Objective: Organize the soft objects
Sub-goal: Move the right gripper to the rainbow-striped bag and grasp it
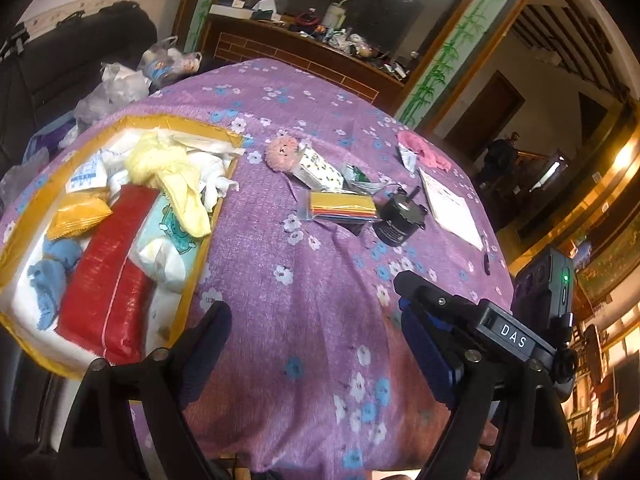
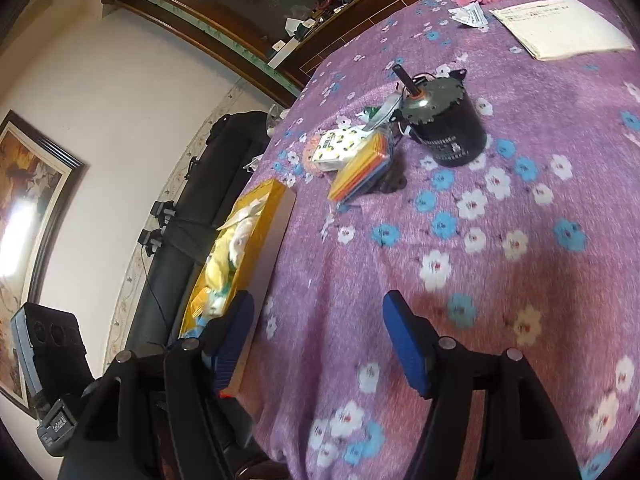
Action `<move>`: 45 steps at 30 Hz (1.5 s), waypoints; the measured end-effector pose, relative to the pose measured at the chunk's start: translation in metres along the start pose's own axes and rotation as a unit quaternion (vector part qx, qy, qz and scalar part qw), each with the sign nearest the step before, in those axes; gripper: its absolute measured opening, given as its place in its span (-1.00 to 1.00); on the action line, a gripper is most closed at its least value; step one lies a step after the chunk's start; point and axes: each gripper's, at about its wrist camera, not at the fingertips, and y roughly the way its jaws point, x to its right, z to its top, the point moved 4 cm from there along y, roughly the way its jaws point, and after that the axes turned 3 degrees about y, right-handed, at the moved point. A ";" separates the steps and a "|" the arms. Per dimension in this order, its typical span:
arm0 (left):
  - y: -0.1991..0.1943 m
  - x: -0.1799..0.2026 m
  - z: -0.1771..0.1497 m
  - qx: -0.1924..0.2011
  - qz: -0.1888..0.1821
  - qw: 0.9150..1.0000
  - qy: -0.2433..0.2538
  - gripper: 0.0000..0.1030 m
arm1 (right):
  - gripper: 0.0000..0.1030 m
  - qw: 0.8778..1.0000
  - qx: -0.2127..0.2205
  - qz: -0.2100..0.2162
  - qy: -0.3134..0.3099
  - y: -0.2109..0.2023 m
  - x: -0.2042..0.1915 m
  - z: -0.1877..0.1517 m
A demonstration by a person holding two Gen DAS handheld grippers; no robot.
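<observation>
Left wrist view, clock bearings from frame centre. Table (image 1: pixel 304 240) fills the middle. Open box (image 1: pixel 192 280) on the table at 9 o'clock, holding a long packet (image 1: pixel 108 280), a small pouch (image 1: pixel 76 216) at its 11 o'clock, a limp cloth (image 1: pixel 176 176) toward the far end, and balled cloths (image 1: pixel 52 268) along the packet's 9 o'clock side. Fuzzy round toy (image 1: pixel 282 152) at 12 o'clock, touching a printed pack (image 1: pixel 320 168) at its 3 o'clock. Flat sleeve (image 1: pixel 344 206) just nearer than that pack. Motor (image 1: pixel 396 220) beside the sleeve at its 3 o'clock. Paper sheet (image 1: pixel 452 208) at 2 o'clock, crumpled cloth (image 1: pixel 424 150) behind it. Bags (image 1: pixel 120 84) off the table's far edge at 10 o'clock.
</observation>
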 end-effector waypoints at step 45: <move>0.048 -0.005 0.031 -0.001 -0.003 1.000 -0.004 0.74 | 0.30 0.996 0.006 -0.045 0.074 0.054 0.023 0.074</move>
